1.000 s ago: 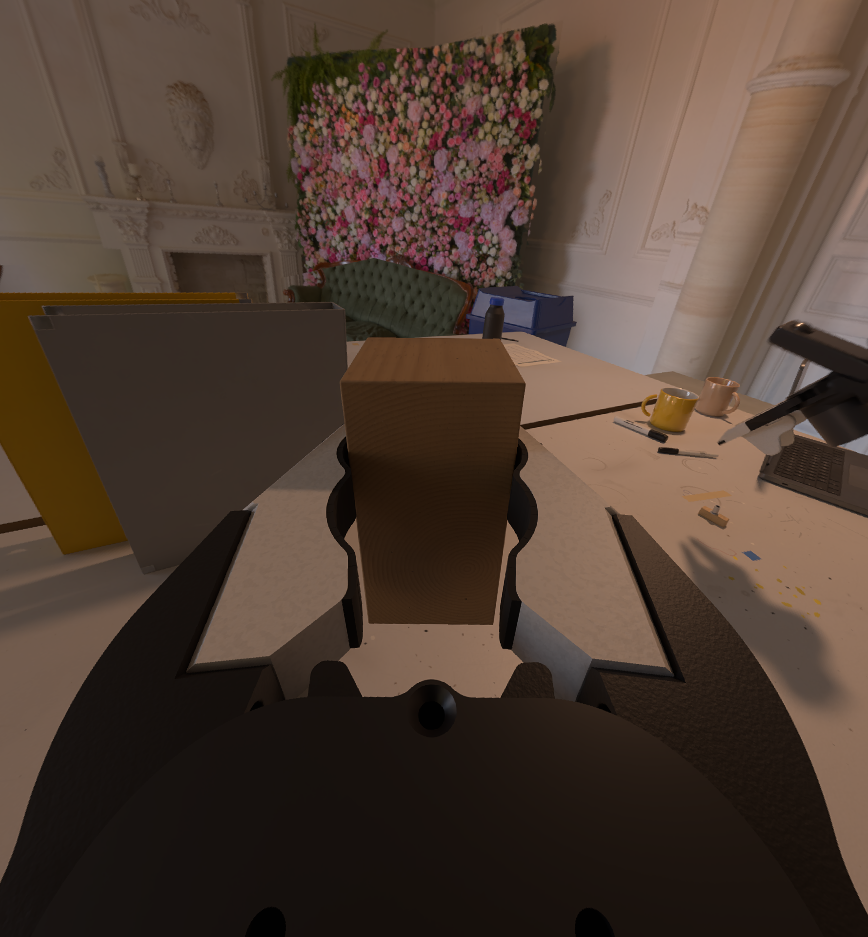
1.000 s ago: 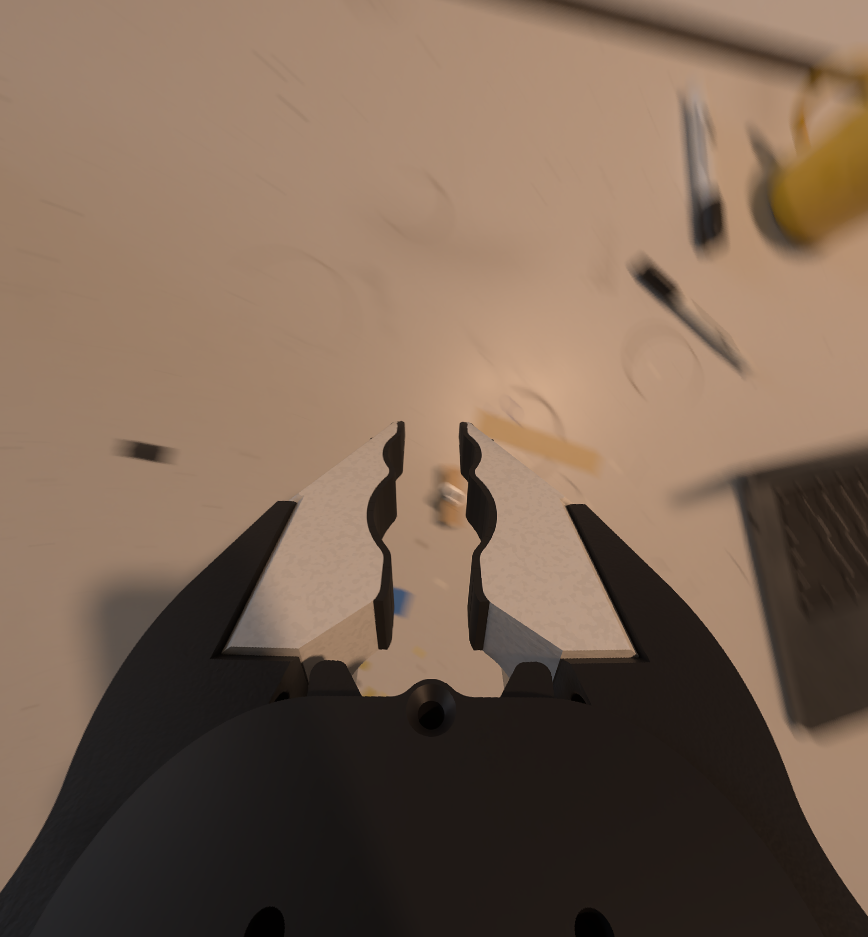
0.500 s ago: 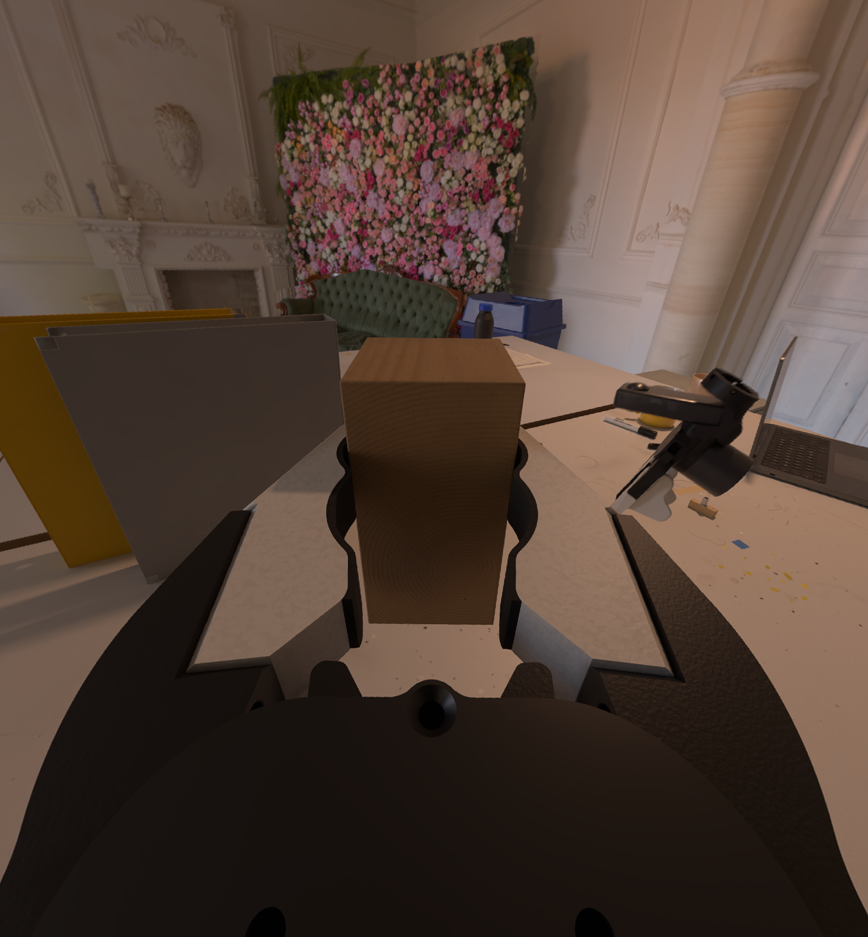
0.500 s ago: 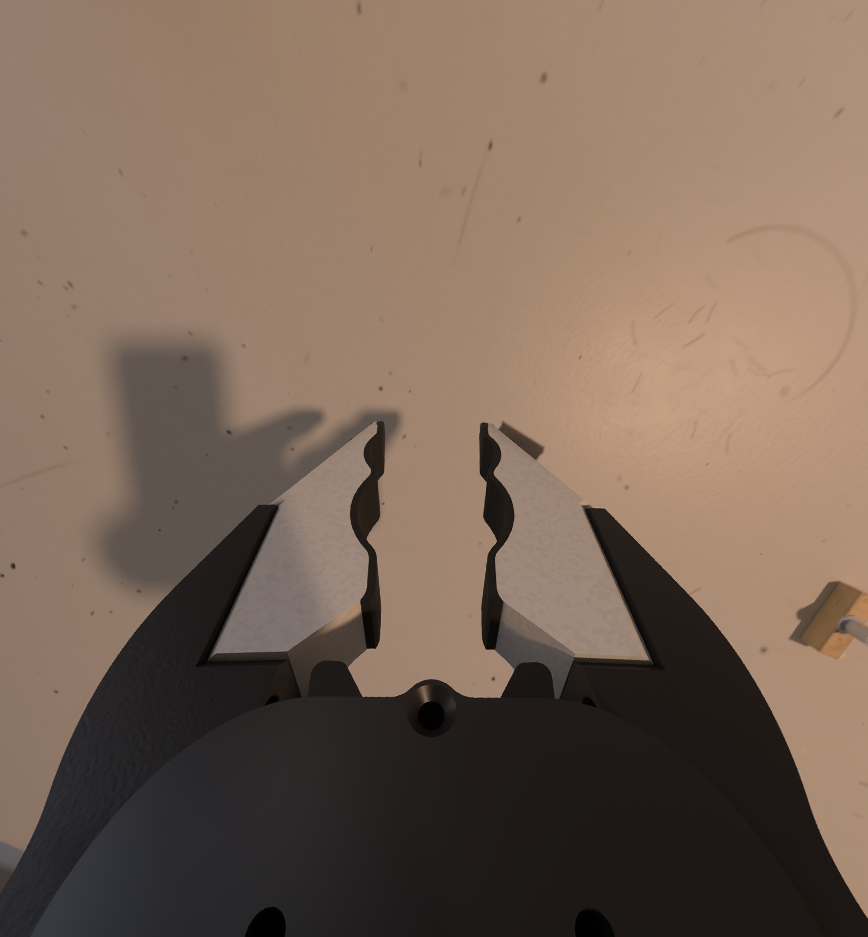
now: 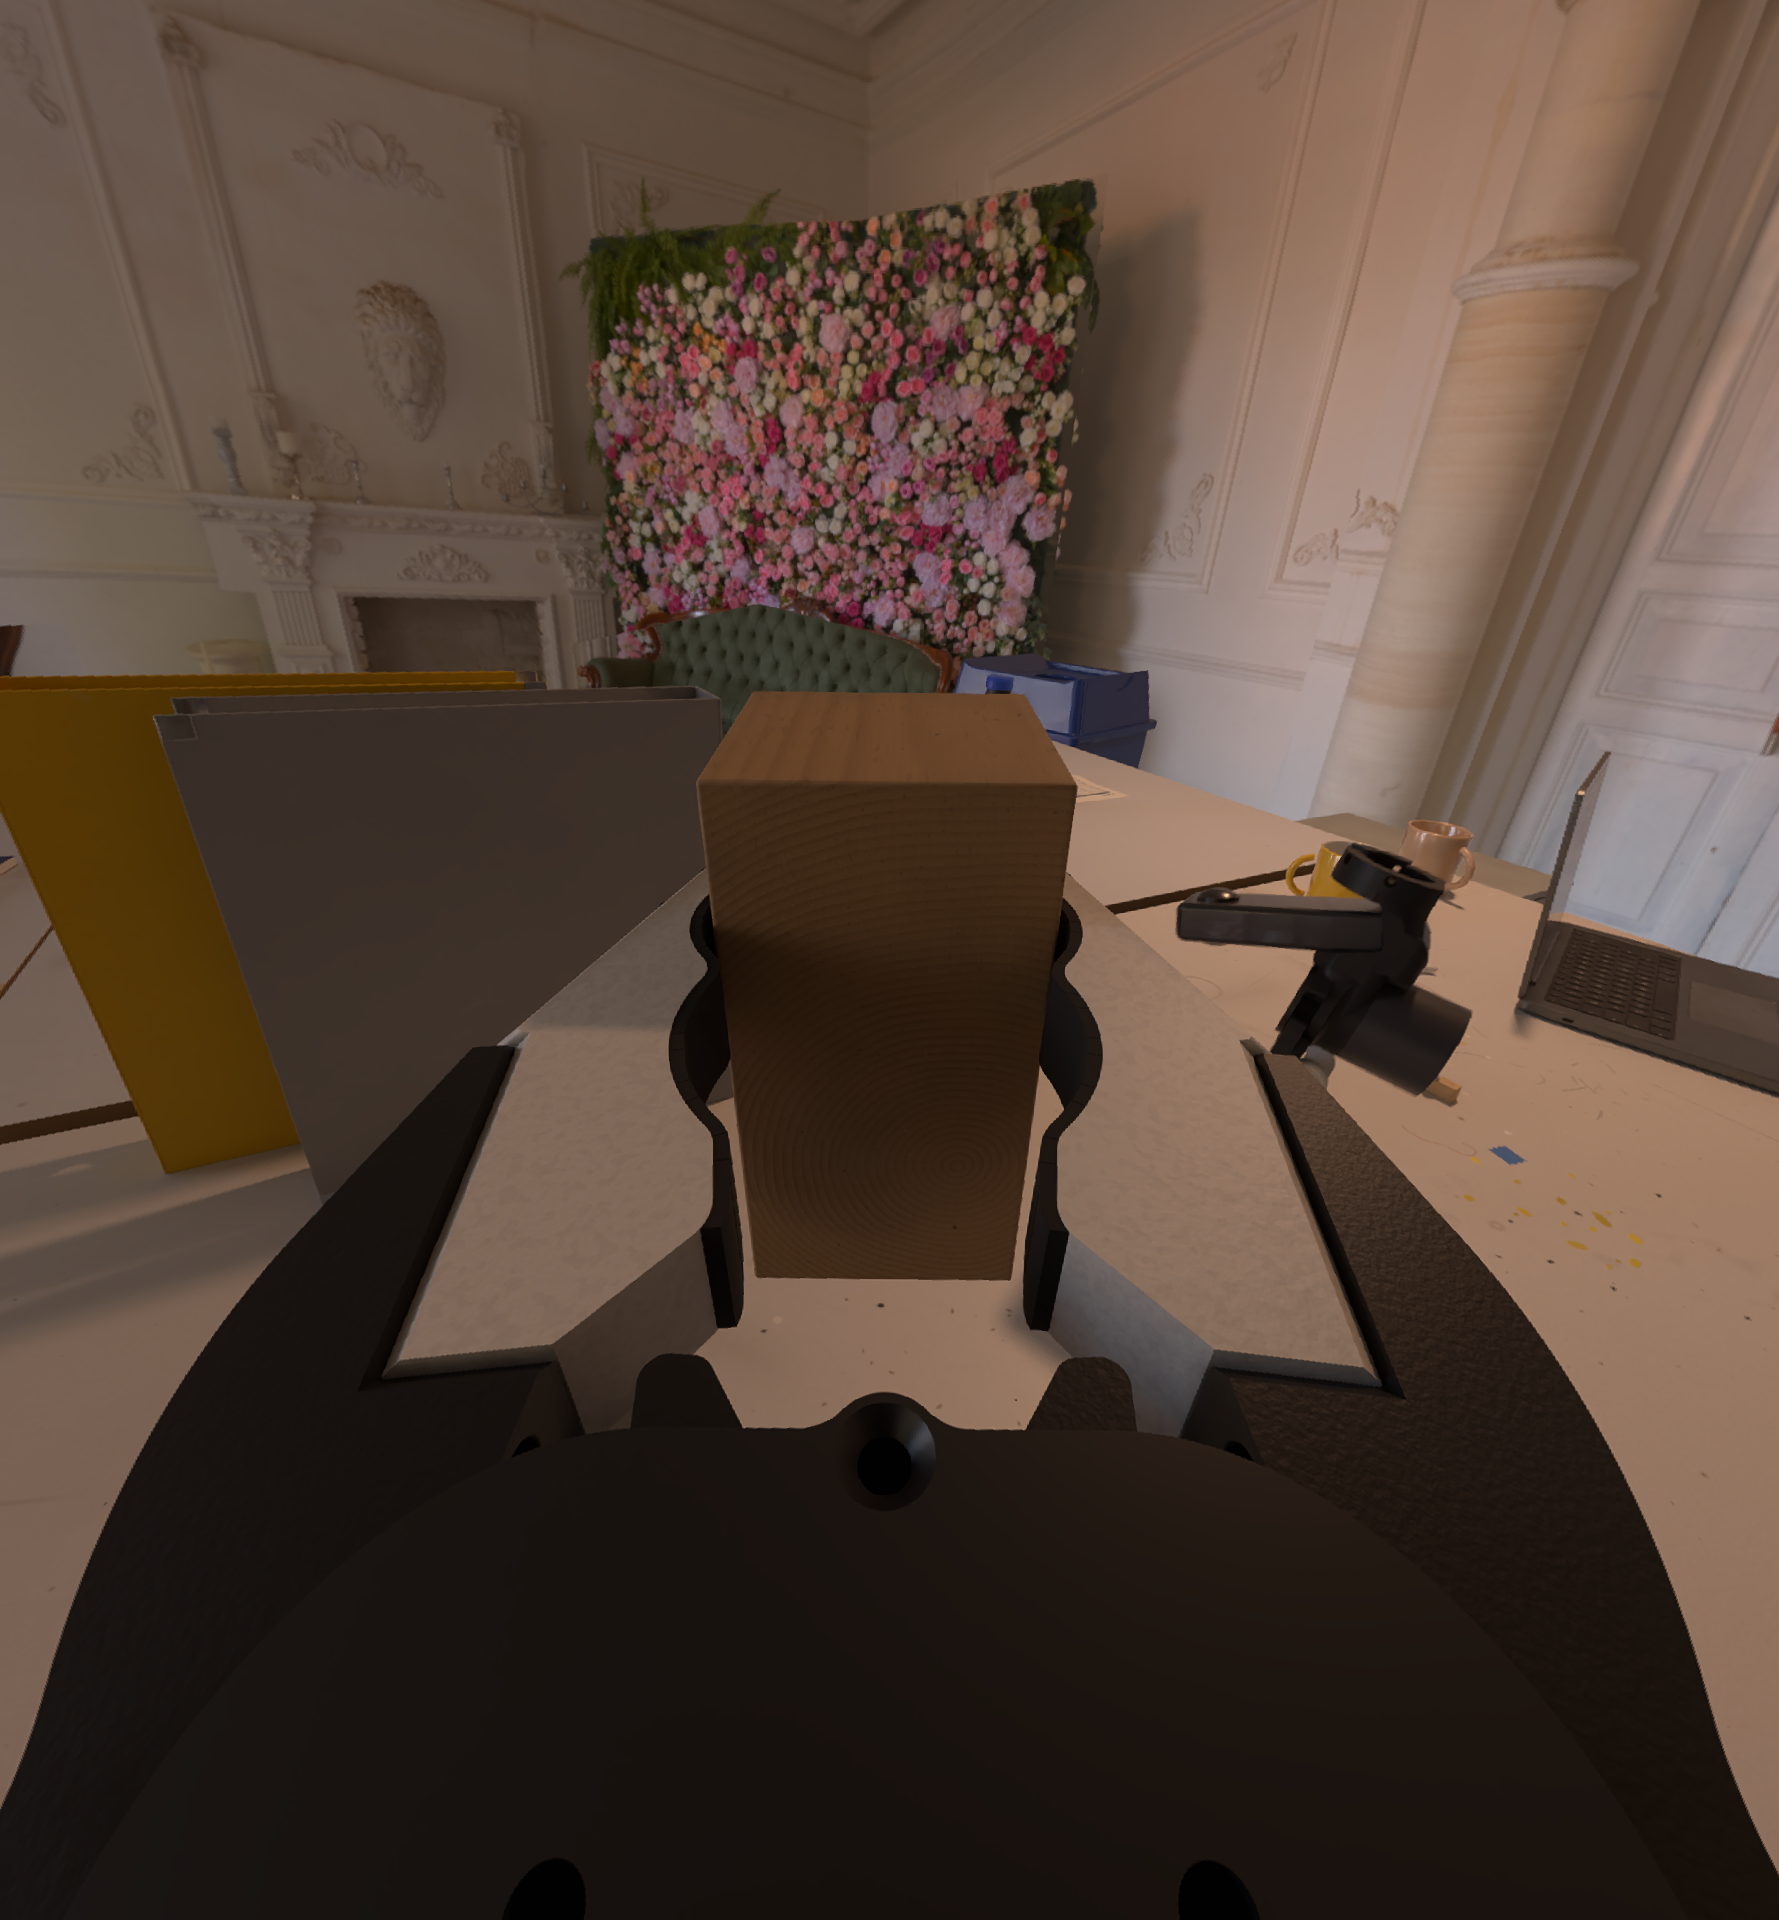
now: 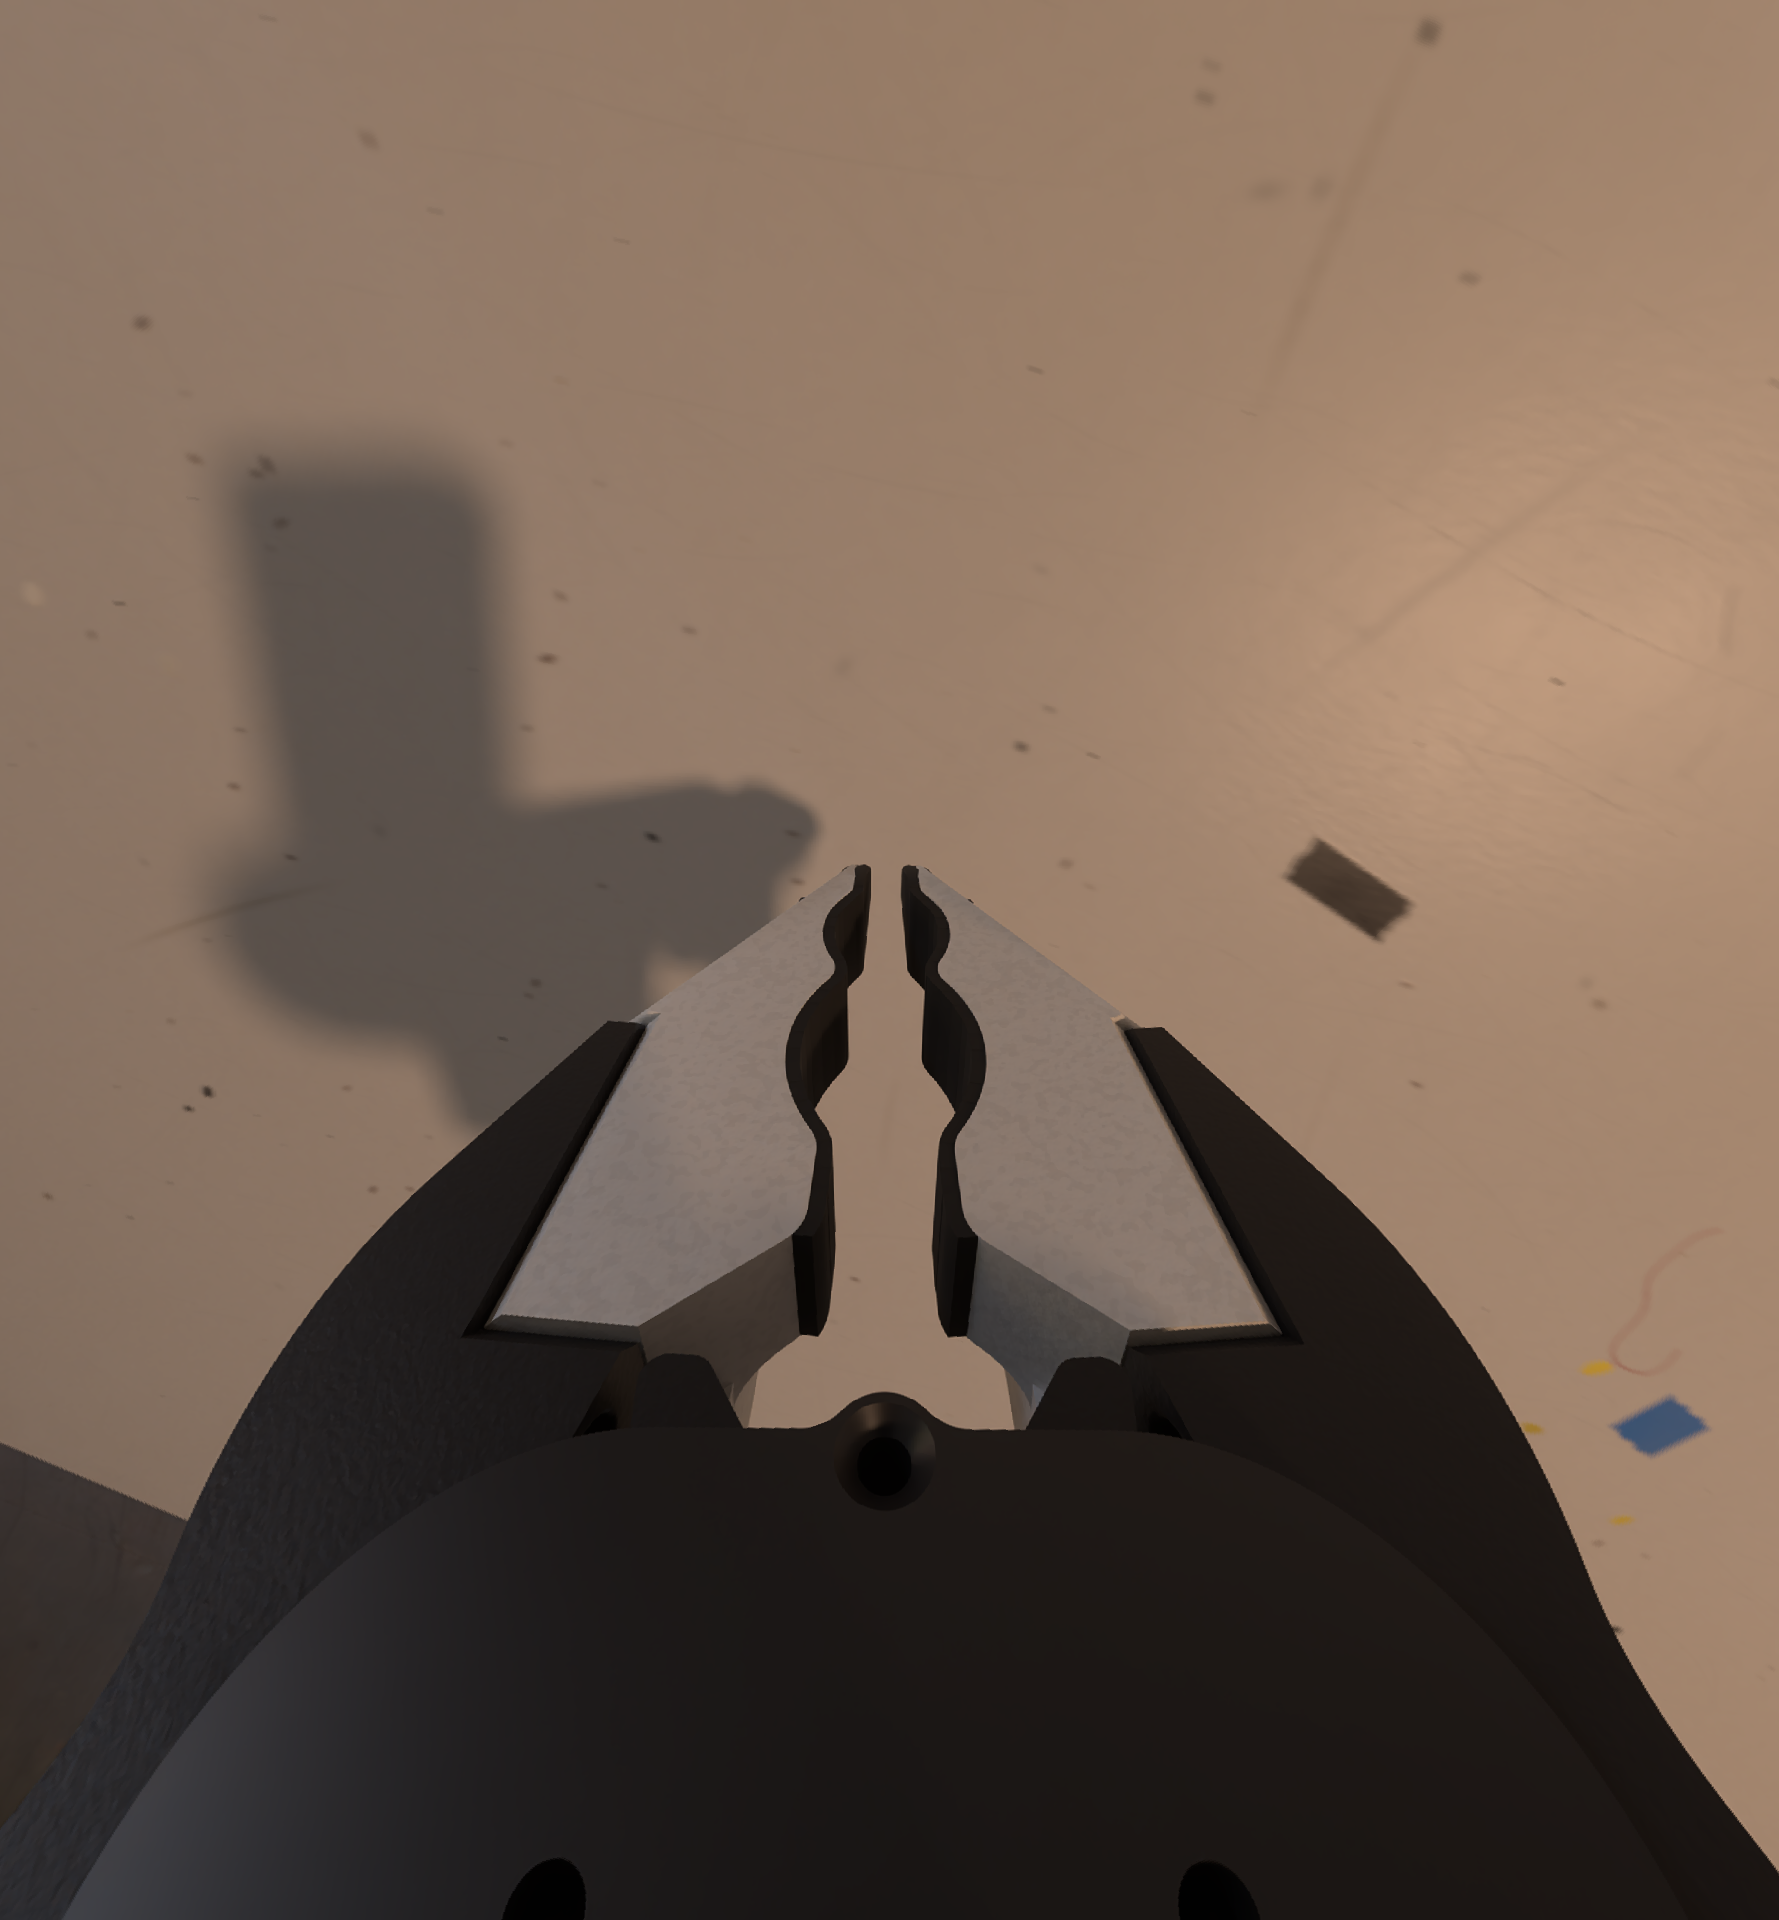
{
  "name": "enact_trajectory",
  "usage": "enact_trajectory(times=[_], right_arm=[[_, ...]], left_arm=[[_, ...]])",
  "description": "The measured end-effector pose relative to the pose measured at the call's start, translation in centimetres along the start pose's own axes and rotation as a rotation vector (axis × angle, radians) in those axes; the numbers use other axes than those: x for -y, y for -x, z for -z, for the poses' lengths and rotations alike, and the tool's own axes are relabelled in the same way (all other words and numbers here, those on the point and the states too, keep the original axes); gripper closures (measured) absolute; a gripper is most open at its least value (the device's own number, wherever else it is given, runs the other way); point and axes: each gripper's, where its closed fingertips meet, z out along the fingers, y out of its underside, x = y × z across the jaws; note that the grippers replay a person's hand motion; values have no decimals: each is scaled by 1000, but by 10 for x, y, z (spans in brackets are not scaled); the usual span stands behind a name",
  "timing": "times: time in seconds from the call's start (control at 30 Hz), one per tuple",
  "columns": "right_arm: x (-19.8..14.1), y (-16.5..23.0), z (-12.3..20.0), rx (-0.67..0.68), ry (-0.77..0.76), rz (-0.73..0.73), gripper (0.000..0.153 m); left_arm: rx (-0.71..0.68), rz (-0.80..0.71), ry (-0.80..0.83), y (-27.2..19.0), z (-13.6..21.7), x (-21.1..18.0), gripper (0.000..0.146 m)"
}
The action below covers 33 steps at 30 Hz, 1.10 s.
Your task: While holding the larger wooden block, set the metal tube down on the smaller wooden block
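My left gripper (image 5: pixel 885 920) is shut on the larger wooden block (image 5: pixel 880 997), a tall brown block held upright above the table. My right gripper (image 6: pixel 885 875) points down at the bare tabletop with its jaws almost together and nothing between them. It also shows in the left wrist view (image 5: pixel 1326 1058), to the right of the block. A tan corner of the smaller wooden block (image 5: pixel 1443 1088) peeks out from behind it on the table. The metal tube is not visible in either view.
A grey panel (image 5: pixel 428 935) and a yellow panel (image 5: pixel 106 883) stand at the left. An open laptop (image 5: pixel 1654 997) and two mugs (image 5: pixel 1436 847) sit at the right. A dark strip (image 6: pixel 1347 902) and blue tape (image 6: pixel 1659 1425) lie on the table (image 6: pixel 1072 416).
My right gripper has swung left and dropped closer to the table, and its jaws have narrowed. The small block with the tube has left its view. The left gripper still holds the block.
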Motion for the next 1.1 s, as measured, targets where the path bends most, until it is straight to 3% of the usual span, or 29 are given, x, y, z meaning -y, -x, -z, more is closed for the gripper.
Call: enact_trajectory(times=[0.53,0.73,0.97,1.1], right_arm=[[54,175,-28,221,128,-3,140],[72,229,-37,208,110,86,138],[86,296,-47,349,89,-9,134],[87,326,-50,462,52,-133,129]], left_arm=[[-51,-20,10,-15,-1,-2,87],[-54,-12,17,-13,-2,-3,87],[-49,-12,10,-12,-2,-2,87],[-53,-14,12,-13,-1,-2,87]])
